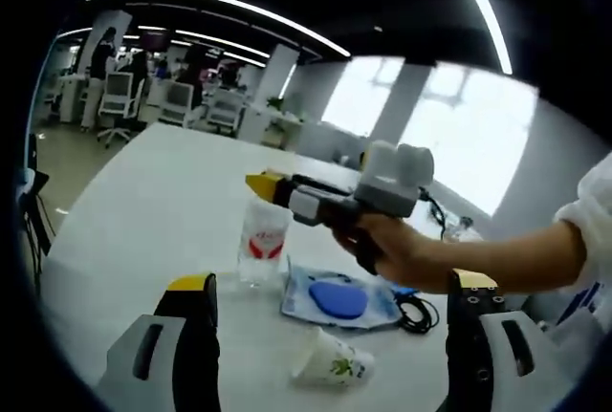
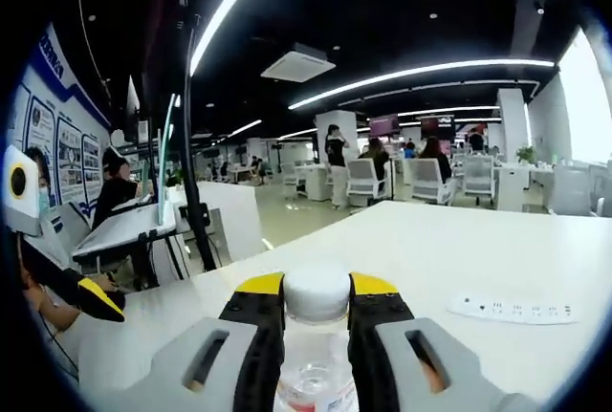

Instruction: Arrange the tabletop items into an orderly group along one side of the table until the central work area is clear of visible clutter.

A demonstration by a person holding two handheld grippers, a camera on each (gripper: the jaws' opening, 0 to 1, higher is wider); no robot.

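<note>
Far ahead of the left claw (image 1: pixel 333 283) and off to its left, white office chairs (image 1: pixel 120 97) stand on the floor beside a standing person (image 1: pixel 100 54). A white pillar (image 1: pixel 275 73) rises straight beyond the claw, with bright windows (image 1: pixel 459 125) to its right and curved light strips (image 1: pixel 220 1) overhead.

Left of the right claw (image 2: pixel 317 288), a black pole (image 2: pixel 191 144) stands upright near a tilted side desk (image 2: pixel 124 226), where a seated person (image 2: pixel 115 187) sits below wall posters (image 2: pixel 43 135). Well beyond the claw are more chairs (image 2: pixel 363 178); a ceiling vent unit (image 2: pixel 298 63) hangs above.
</note>
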